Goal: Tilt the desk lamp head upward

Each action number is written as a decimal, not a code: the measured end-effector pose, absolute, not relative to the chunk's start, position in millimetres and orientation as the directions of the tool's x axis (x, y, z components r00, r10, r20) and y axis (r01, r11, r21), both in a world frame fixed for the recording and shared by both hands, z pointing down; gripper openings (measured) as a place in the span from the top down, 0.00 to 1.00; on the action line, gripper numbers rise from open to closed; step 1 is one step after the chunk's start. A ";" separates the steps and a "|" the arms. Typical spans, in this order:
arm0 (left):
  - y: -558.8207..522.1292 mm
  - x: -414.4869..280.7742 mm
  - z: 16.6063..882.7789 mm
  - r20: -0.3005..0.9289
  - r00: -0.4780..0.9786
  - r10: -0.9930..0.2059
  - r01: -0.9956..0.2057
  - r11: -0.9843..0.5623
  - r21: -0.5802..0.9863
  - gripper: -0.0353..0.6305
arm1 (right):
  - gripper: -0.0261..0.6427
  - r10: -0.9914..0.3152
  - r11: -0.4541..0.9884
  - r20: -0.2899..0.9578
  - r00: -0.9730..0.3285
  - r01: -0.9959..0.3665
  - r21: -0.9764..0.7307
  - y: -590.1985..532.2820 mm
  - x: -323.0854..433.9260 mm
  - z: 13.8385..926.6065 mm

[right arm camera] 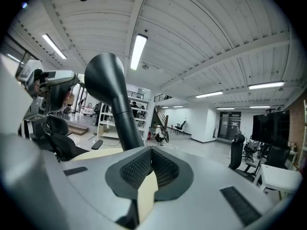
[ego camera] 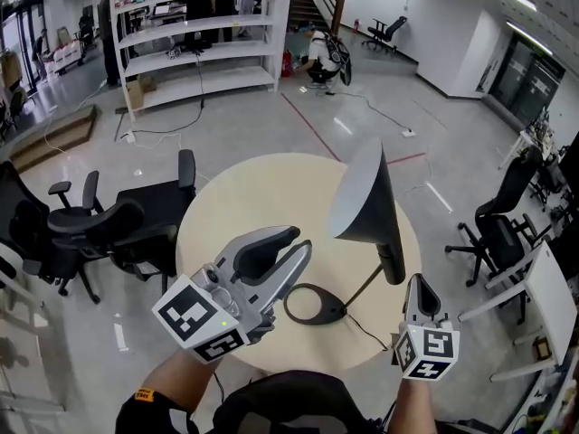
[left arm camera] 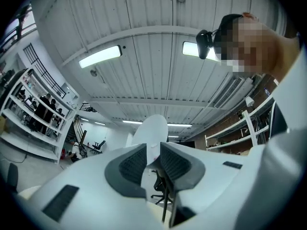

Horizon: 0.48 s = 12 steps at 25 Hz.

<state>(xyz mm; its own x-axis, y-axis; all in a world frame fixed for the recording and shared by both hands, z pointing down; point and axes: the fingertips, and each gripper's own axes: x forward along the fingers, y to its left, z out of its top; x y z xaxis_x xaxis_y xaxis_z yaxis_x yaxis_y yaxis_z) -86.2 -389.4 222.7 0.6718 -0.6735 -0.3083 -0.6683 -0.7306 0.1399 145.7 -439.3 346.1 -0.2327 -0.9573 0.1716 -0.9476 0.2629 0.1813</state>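
Note:
A desk lamp stands on the round beige table (ego camera: 244, 197). Its black cone head (ego camera: 362, 193) is tilted, its thin stem (ego camera: 364, 287) rises from a round black base (ego camera: 315, 304). My left gripper (ego camera: 301, 240) hovers just left of the head, open, with nothing between its pads. In the left gripper view the white inside of the lamp head (left arm camera: 151, 128) shows beyond the gripper (left arm camera: 153, 152). My right gripper (ego camera: 418, 281) sits low at the lamp's right, shut and empty. The right gripper view shows the gripper (right arm camera: 151, 151) below the lamp head's black neck (right arm camera: 115, 99).
The lamp's cord (ego camera: 369, 333) trails off the table's near edge. Black office chairs (ego camera: 118, 224) crowd the table's left side, another chair (ego camera: 502, 224) stands to the right. White shelving (ego camera: 199, 43) and a crouching person (ego camera: 321, 57) are far behind.

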 end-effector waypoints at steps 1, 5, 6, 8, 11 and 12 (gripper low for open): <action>-387.5 -87.5 232.1 -0.291 0.674 -0.679 -0.673 -0.727 0.136 0.74 | 0.94 -0.959 0.259 0.167 -0.231 -0.950 0.176 -433.6 142.0 347.1; -379.5 -90.9 270.1 -0.226 0.680 -0.698 -0.689 -0.713 0.130 0.78 | 0.94 -0.962 0.253 0.144 -0.232 -0.957 0.145 -410.4 124.7 355.8; -377.5 -90.6 278.6 -0.212 0.678 -0.703 -0.694 -0.709 0.131 0.81 | 0.94 -0.962 0.254 0.143 -0.234 -0.958 0.136 -405.1 120.9 359.1; -373.6 -89.0 294.4 -0.189 0.672 -0.716 -0.707 -0.696 0.125 0.85 | 0.94 -0.960 0.255 0.152 -0.236 -0.959 0.122 -395.6 114.2 367.1; -367.5 -91.3 322.8 -0.148 0.660 -0.736 -0.731 -0.675 0.099 0.88 | 0.94 -0.957 0.250 0.179 -0.229 -0.963 0.103 -382.0 100.6 385.4; -365.4 -93.6 333.1 -0.136 0.656 -0.743 -0.738 -0.668 0.091 0.88 | 0.94 -0.956 0.248 0.188 -0.227 -0.964 0.096 -377.4 94.7 392.4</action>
<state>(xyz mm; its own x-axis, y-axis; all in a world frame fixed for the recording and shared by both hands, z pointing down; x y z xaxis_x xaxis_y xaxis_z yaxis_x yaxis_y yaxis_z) -93.6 -365.4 333.1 0.6556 -0.7428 -0.1361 -0.7383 -0.6683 0.0909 94.7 -377.4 392.4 -0.2268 -0.9557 0.1876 -0.9640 0.2477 0.0964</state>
